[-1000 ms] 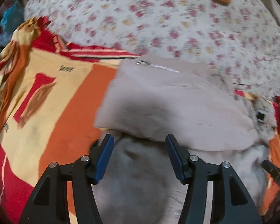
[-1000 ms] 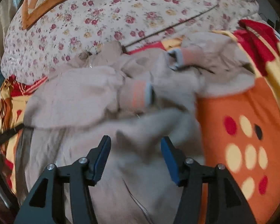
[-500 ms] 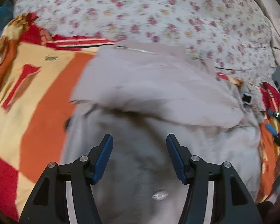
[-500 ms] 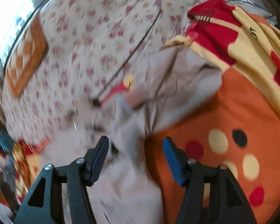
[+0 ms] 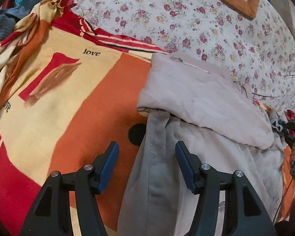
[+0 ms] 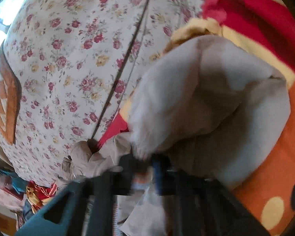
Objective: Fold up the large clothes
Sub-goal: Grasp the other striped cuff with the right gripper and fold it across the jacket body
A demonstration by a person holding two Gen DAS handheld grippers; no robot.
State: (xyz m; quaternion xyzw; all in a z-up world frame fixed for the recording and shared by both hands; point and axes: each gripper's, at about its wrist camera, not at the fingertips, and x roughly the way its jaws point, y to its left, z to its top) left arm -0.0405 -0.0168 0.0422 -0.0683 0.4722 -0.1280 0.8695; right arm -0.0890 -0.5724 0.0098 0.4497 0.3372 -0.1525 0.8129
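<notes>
Floral bedding lies under an orange, red and cream blanket, soft and fleecy, printed with dots and the word "love". On the blanket lies the beige jacket, its folded upper part with a metal zipper over a smoother grey panel. The left gripper stands wide apart, blue pads either side of the jacket's left edge, pressing nothing. The right gripper, blurred, is closing, with jacket cloth bunched between its fingers.
</notes>
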